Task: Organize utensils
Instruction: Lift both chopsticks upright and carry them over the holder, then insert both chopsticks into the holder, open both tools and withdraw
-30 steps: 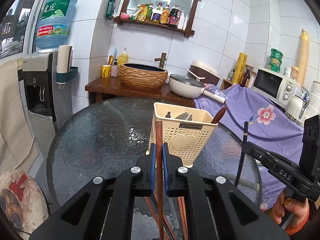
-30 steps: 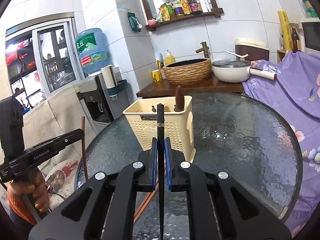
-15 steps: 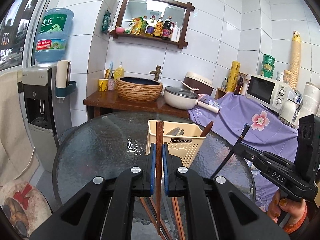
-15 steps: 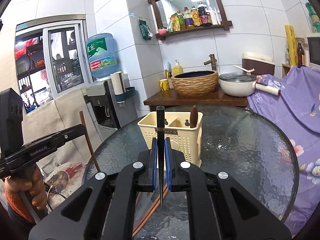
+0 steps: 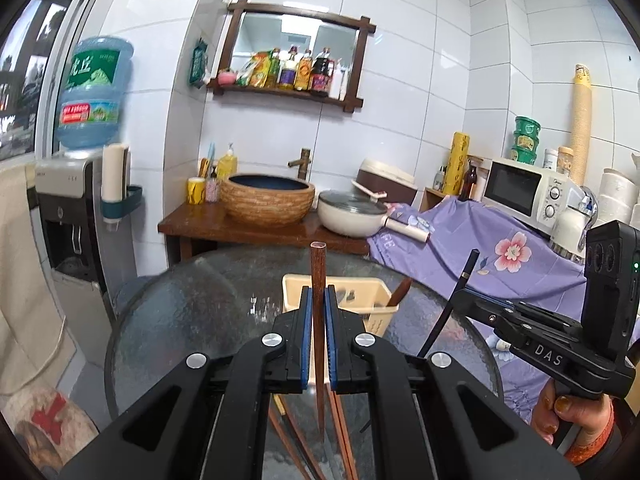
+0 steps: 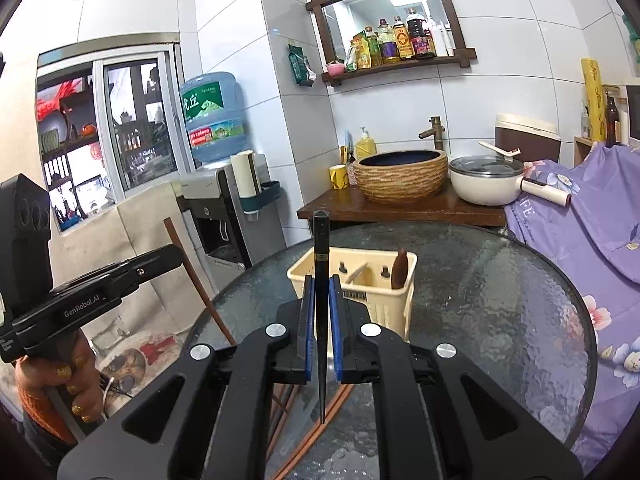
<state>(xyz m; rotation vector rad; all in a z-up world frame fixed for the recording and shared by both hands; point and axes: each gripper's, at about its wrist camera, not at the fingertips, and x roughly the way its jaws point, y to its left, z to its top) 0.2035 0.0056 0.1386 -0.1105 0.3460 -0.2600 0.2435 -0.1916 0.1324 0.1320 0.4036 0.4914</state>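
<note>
My left gripper (image 5: pixel 317 300) is shut on a brown wooden chopstick (image 5: pixel 318 276) that stands upright, lifted off the glass table (image 5: pixel 192 312). My right gripper (image 6: pixel 320 292) is shut on a black chopstick (image 6: pixel 321 240), also upright, tip hanging above the glass. Beyond both sits a cream perforated utensil holder (image 6: pixel 400 300), seen too in the left wrist view (image 5: pixel 376 312), with a brown spoon handle (image 6: pixel 401 270) and other utensils inside. More brown chopsticks (image 5: pixel 340 432) lie on the glass under the grippers. Each view shows the other gripper at its edge: the left one (image 6: pixel 178 250), the right one (image 5: pixel 460 294).
Behind the table a wooden counter (image 5: pixel 200 224) carries a woven basin (image 5: pixel 268 200) and a white pan (image 5: pixel 352 212). A purple flowered cloth (image 5: pixel 460 240) covers furniture on the right under a microwave (image 5: pixel 524 188). A water dispenser (image 5: pixel 76 216) stands on the left.
Both grippers have risen with their chopsticks. The holder and table have dropped lower in both views, and the chopstick tips now hang clear above the glass.
</note>
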